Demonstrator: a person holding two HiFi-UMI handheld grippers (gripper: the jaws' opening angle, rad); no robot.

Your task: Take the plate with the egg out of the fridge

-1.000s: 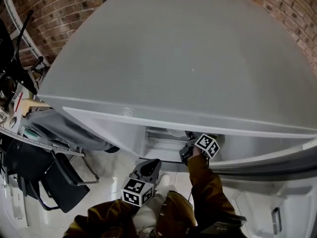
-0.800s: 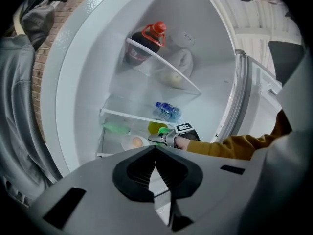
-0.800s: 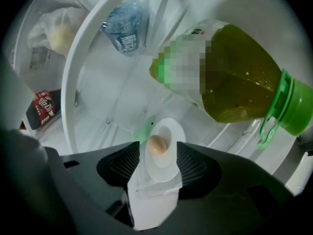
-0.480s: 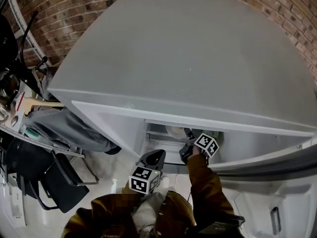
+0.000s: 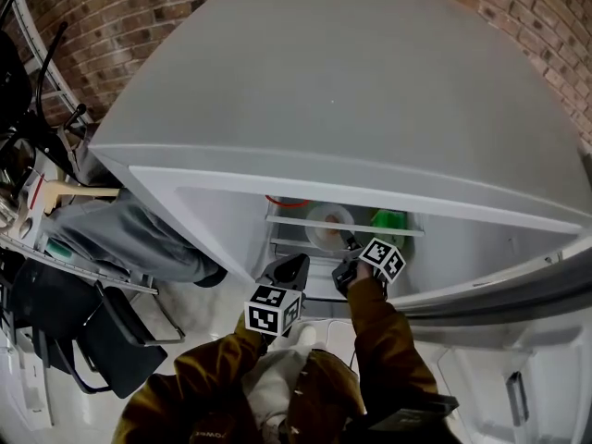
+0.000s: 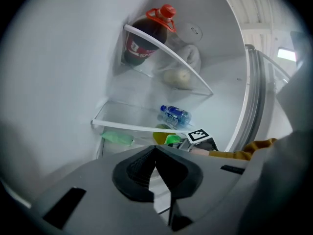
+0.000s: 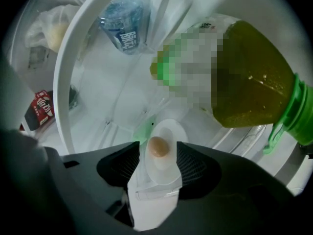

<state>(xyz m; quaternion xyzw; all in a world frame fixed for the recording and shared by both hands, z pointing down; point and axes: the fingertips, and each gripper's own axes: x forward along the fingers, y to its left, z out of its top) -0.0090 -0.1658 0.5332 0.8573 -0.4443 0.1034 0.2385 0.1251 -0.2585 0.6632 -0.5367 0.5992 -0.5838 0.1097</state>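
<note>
Trouble from here would most likely come from the egg (image 7: 158,147), which sits loose at the middle of the plate (image 7: 166,169). A pinch on one edge of the rim could let the far side sag, and I judge the egg would then roll off. The green bottle (image 7: 249,82) lies just beside the plate on its right, so a wide swing on the way out could knock it. The plate also has to clear the front of the shelf (image 5: 287,220).

The plate rests flat and face up on that shelf inside the open fridge (image 5: 351,91). Being round, it has no long axis of its own, and it reads as an oval in the right gripper view only because it is seen at a slant. The egg's long axis seems to run away from the camera, though it is too small to be sure.

The right tongs (image 5: 351,245) are spread wide, with plate and egg framed between them; whether they touch the rim I cannot tell. The left tongs (image 5: 289,268) are pressed together on nothing and hang at the fridge opening.
</note>
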